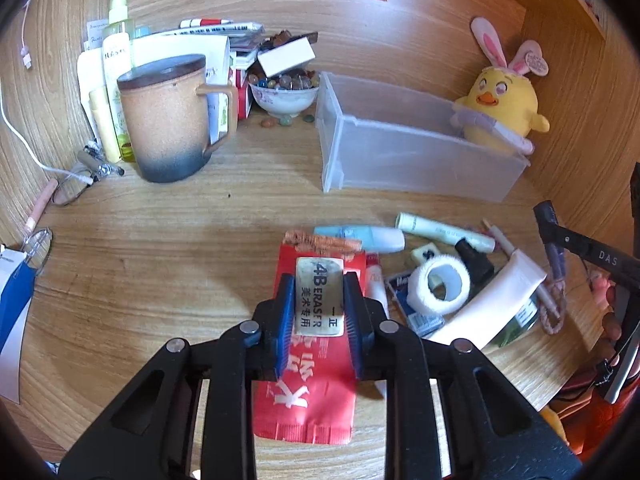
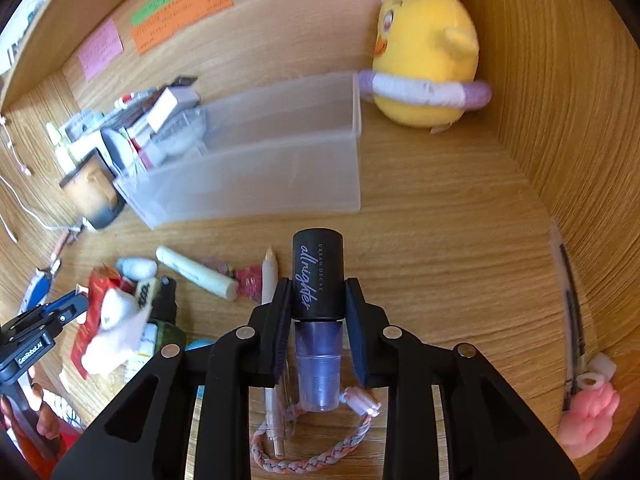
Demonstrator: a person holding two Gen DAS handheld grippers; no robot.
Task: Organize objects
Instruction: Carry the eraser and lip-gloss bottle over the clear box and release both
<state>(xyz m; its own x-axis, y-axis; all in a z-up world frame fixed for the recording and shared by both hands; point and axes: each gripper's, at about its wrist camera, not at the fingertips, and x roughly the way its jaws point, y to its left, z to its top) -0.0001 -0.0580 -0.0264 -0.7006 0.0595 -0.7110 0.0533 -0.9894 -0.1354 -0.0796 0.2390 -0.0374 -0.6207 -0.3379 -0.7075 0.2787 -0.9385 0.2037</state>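
My left gripper (image 1: 319,292) is shut on a 4B eraser (image 1: 320,296), held above a red sachet (image 1: 310,368) on the wooden desk. My right gripper (image 2: 318,300) is shut on a black-capped purple spray bottle (image 2: 318,308), held above a braided cord (image 2: 316,452) and a pencil (image 2: 269,276). A translucent plastic bin (image 1: 412,140) stands beyond both; it also shows in the right wrist view (image 2: 260,160). Loose items lie in a pile: a white tape roll (image 1: 442,284), a pale green tube (image 1: 444,230), a white tube (image 1: 488,300).
A lidded brown mug (image 1: 168,120), a bowl of beads (image 1: 284,96), bottles and boxes crowd the back left. A yellow chick plush (image 1: 500,108) sits behind the bin by the right wall. A pink figure (image 2: 588,420) lies at the right. Wooden walls enclose the desk.
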